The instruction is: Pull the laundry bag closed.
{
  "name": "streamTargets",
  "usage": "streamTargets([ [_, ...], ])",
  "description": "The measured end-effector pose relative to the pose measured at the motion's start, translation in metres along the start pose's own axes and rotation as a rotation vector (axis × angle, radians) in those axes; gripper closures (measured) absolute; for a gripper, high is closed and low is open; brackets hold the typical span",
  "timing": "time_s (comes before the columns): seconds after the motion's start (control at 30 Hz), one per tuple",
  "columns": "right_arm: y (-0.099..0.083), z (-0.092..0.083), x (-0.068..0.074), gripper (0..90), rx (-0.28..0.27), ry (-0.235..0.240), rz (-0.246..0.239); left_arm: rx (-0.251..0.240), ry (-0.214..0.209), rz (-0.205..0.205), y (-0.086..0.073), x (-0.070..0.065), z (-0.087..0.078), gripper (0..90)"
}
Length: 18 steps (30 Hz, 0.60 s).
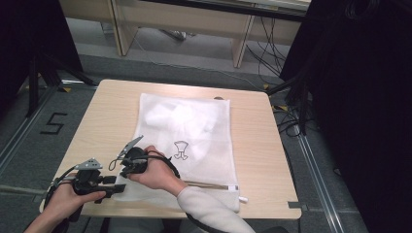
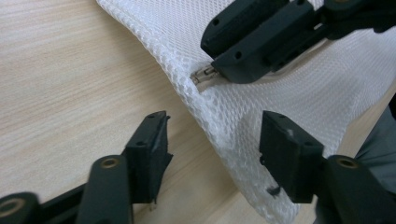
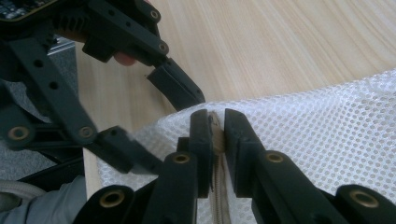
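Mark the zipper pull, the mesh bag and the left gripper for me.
zipper pull point(image 2: 204, 74): left gripper view, its metal end.
mesh bag point(image 1: 204, 145): high view, middle of the mesh.
left gripper point(image 2: 212, 149): left gripper view, midway between its open jaws.

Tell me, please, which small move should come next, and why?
Probably close the left gripper on the mesh bag's corner. Its jaws stand open astride that edge, while the right gripper is already shut on the zipper pull; anchoring the fabric should let the zipper slide.

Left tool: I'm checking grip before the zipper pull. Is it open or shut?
Open: the left tool has its jaws spread apart either side of the mesh bag corner.
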State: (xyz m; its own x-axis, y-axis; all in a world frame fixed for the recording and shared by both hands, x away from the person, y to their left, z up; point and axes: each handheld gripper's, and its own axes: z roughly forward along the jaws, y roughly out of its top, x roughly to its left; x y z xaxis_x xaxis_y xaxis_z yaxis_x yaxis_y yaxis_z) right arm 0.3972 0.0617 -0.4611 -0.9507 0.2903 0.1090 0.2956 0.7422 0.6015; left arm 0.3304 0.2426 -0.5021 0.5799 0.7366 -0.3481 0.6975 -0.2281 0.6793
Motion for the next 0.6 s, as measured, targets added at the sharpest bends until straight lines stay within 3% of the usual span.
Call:
streamTargets([
  [0.13,0.0004,-0.0005,0.0007,82.8,-0.003,0.011,-0.002,0.015,-0.01,-0.014,0.0013,-0.0005,0.0036,51.4],
  [0.2,0.0003,-0.0013,0.0013,82.8,0.003,0.006,-0.001,0.0,-0.009,-0.015,0.0009,-0.0012,0.006,55.5],
  [0.23,0.0003,-0.0016,0.0015,82.8,0.005,0.006,-0.001,0.03,-0.02,-0.01,0.0025,-0.0002,0.0053,57.8],
  [0.27,0.0005,-0.0017,0.0013,82.8,0.006,0.006,-0.003,0.027,-0.02,-0.019,0.0026,-0.0008,0.0064,61.0],
  [0.6,0.0,-0.0019,0.0027,82.8,0.019,0.008,0.002,0.058,-0.015,-0.032,0.0047,-0.0018,0.0069,75.4],
])
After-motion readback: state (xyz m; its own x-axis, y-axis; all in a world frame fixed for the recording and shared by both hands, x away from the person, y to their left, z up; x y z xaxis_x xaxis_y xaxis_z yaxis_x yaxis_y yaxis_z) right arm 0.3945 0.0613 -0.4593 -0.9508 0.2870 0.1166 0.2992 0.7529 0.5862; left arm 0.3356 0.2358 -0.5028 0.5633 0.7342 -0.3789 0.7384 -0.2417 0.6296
